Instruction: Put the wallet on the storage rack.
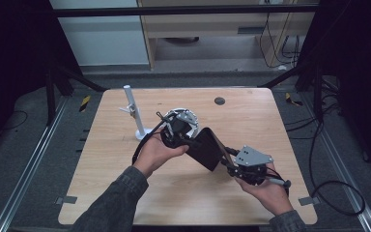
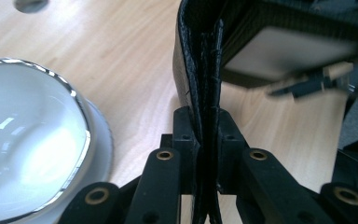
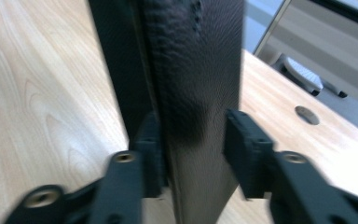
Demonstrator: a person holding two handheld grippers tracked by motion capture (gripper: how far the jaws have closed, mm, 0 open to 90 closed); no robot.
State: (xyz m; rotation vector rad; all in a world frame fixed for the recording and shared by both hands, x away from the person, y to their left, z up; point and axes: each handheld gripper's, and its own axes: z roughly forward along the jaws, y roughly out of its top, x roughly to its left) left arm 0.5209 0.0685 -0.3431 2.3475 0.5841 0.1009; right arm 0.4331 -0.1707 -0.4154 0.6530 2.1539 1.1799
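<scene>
A black leather wallet (image 1: 205, 147) hangs in the air over the middle of the wooden table (image 1: 251, 116), held between both grippers. My left gripper (image 1: 186, 140) is shut on its left edge; in the left gripper view the jaws clamp the stacked leather layers of the wallet (image 2: 205, 70) at my left gripper (image 2: 208, 135). My right gripper (image 1: 229, 162) holds the lower right side. In the right gripper view the wallet (image 3: 196, 70) fills the space between the jaws of my right gripper (image 3: 193, 140). The wallet is partly spread, with a pale inner panel (image 2: 284, 51) showing.
A white bowl with a shiny rim (image 2: 28, 140) sits on the table just behind my left gripper, its rim (image 1: 174, 112) showing above it. A white upright stand (image 1: 133, 113) rises at the left back. A round grommet hole (image 1: 219, 101) lies near the far edge.
</scene>
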